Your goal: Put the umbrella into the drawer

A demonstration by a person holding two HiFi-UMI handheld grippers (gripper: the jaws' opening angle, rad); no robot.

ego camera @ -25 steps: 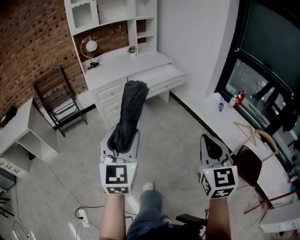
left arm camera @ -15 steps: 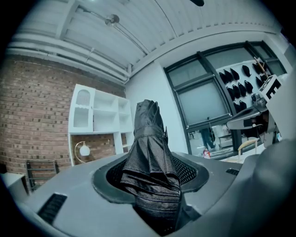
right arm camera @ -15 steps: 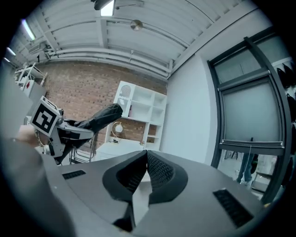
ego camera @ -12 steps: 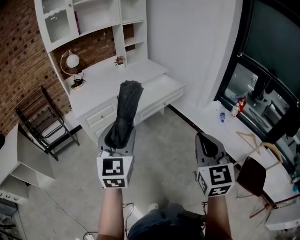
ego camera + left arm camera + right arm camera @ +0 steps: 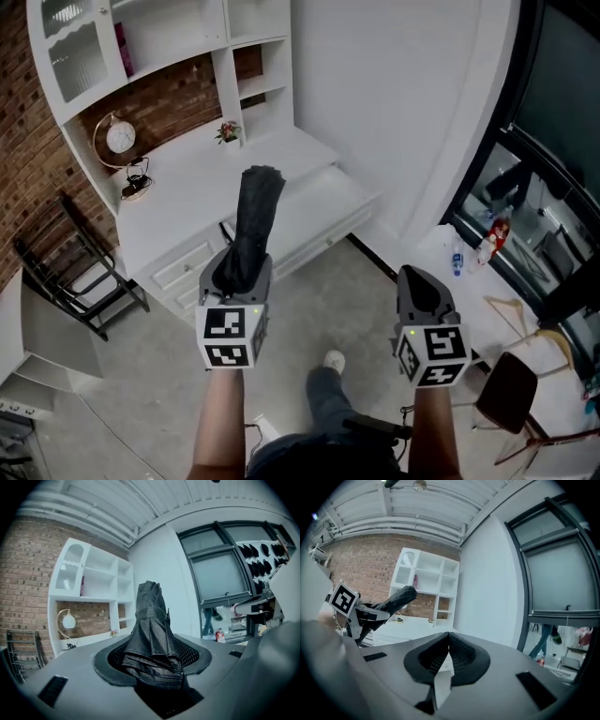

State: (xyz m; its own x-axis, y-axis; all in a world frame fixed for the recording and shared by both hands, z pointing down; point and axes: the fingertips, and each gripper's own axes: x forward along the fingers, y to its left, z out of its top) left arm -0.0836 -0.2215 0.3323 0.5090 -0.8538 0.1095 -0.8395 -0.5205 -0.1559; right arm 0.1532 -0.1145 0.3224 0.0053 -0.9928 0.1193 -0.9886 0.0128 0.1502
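Observation:
A folded black umbrella [image 5: 253, 220] [image 5: 152, 634] sticks forward out of my left gripper [image 5: 236, 274], whose jaws are shut on its lower end. From the right gripper view the umbrella [image 5: 396, 599] shows at the left. My right gripper [image 5: 419, 292] [image 5: 448, 644] is shut with nothing between its pads. Both are held level above the floor, short of the white desk [image 5: 187, 192]. A wide drawer [image 5: 314, 220] stands pulled out from the desk front just beyond the umbrella's tip. Smaller shut drawers [image 5: 183, 267] sit to the left.
A white shelf hutch [image 5: 141, 52] rises over the desk, with a round lamp [image 5: 120, 139] and a small plant [image 5: 228, 133] on the top. A black folding chair [image 5: 66, 267] stands at left. A brown chair [image 5: 502, 398] and bottles [image 5: 457, 262] lie at right by the dark window.
Both grippers and the person have come closer to the white desk, which now fills more of the head view. The umbrella stays gripped in the left gripper.

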